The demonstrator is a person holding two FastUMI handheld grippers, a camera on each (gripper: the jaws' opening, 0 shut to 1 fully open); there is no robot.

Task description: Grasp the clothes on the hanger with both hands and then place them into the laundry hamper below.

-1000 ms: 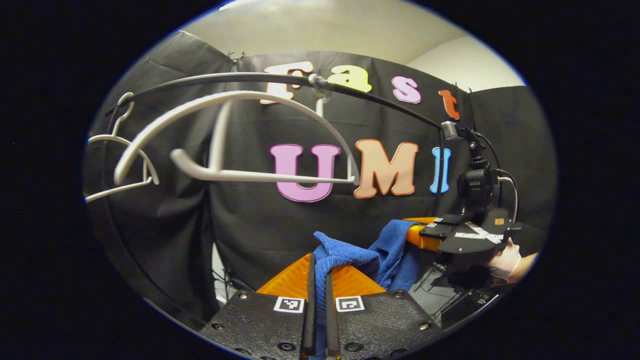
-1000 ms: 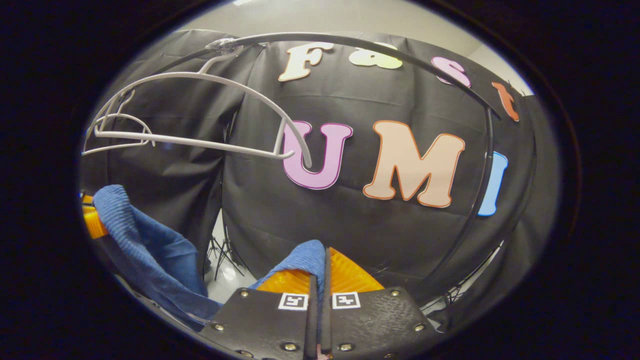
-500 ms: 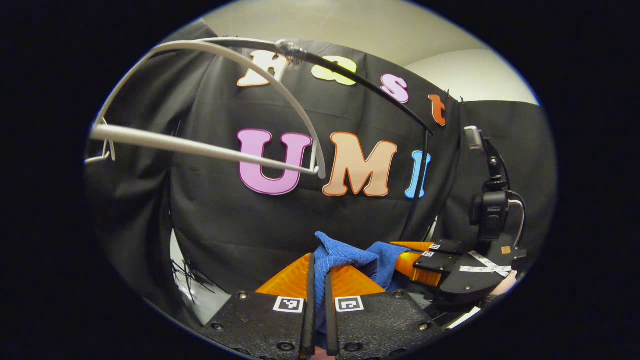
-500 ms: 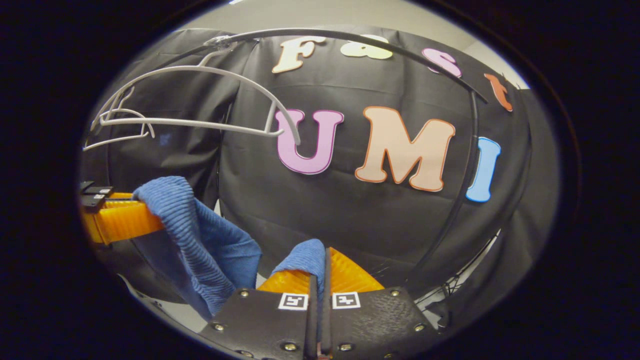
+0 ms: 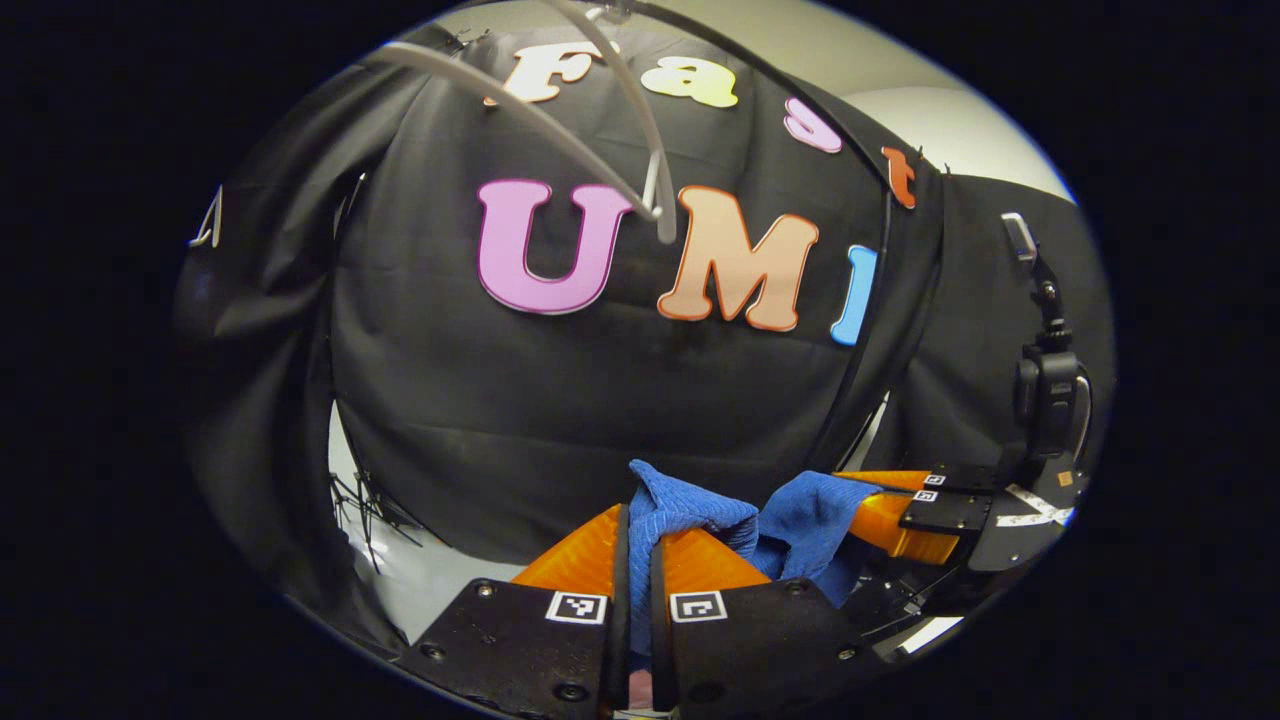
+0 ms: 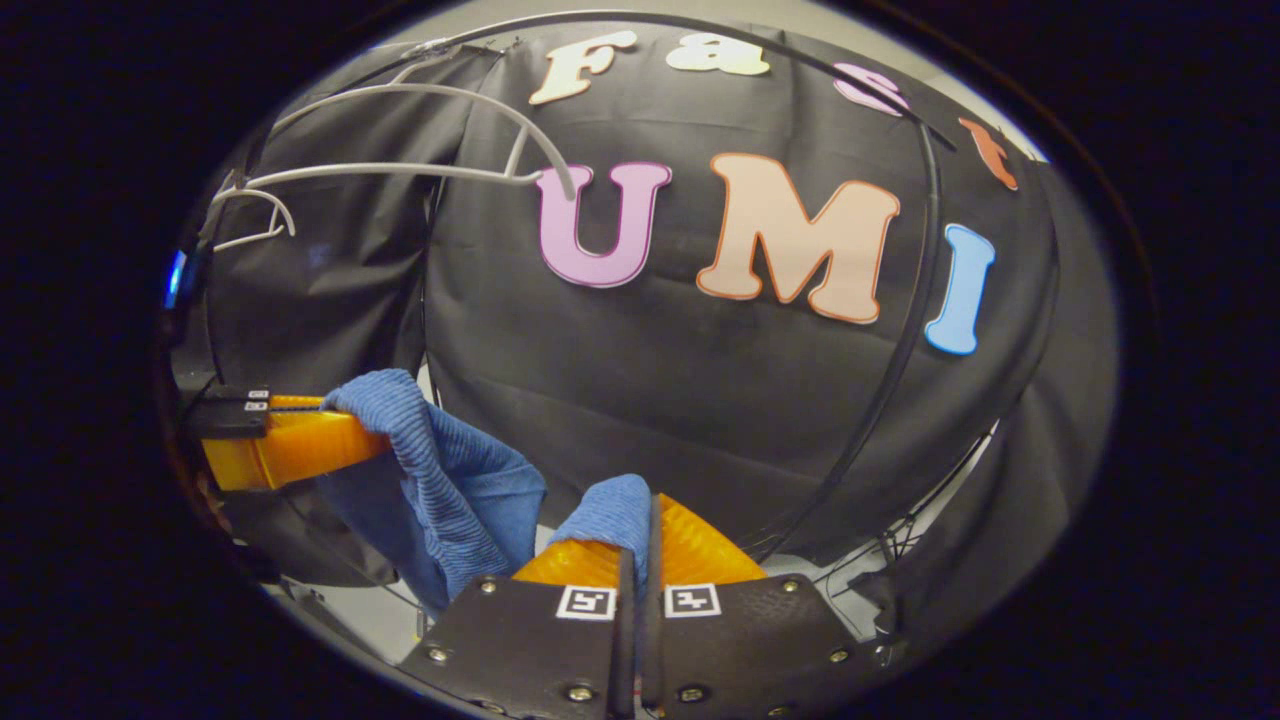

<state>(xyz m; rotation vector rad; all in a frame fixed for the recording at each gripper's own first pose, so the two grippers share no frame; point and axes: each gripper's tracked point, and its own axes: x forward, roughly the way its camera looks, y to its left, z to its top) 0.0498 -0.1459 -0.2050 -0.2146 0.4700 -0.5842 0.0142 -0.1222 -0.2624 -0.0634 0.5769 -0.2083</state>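
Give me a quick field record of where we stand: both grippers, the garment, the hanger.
left gripper: jaws shut on the blue garment
right gripper: jaws shut on the blue garment, at another part of it
garment: off the hanger, hanging slack between the two grippers
white hanger: bare, on the black rail, above the grippers
second white hanger: farther along the rail, also bare
hamper: cannot tell from these views

left tongs (image 5: 636, 560) pinched closed, right tongs (image 6: 637, 560) pinched closed, side by side
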